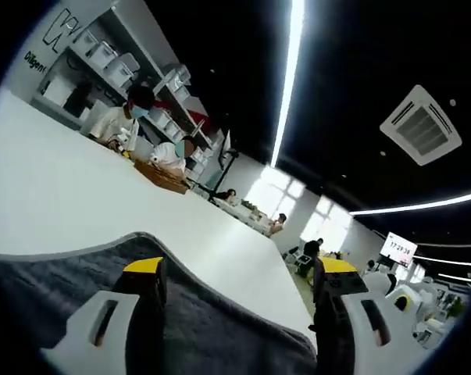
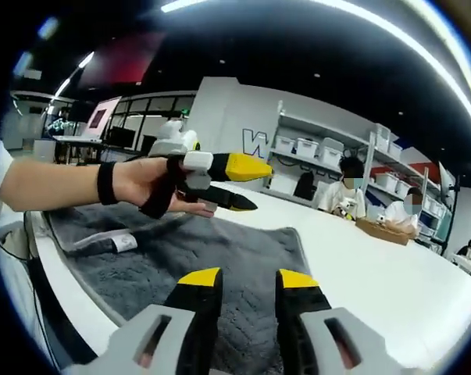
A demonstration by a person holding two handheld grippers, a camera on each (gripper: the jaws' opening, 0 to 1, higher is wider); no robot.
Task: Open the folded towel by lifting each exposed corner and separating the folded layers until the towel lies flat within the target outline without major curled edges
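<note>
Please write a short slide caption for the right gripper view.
Right gripper open above the grey towel on the white table; left gripper hovers beyond.

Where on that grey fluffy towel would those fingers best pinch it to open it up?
Probably at the far corner of the dark grey terry towel, near in the right gripper view. The edge there lies flat on the white table with bare surface beyond it, so coming in low from that table side, the right gripper could slide one finger under it.
</note>
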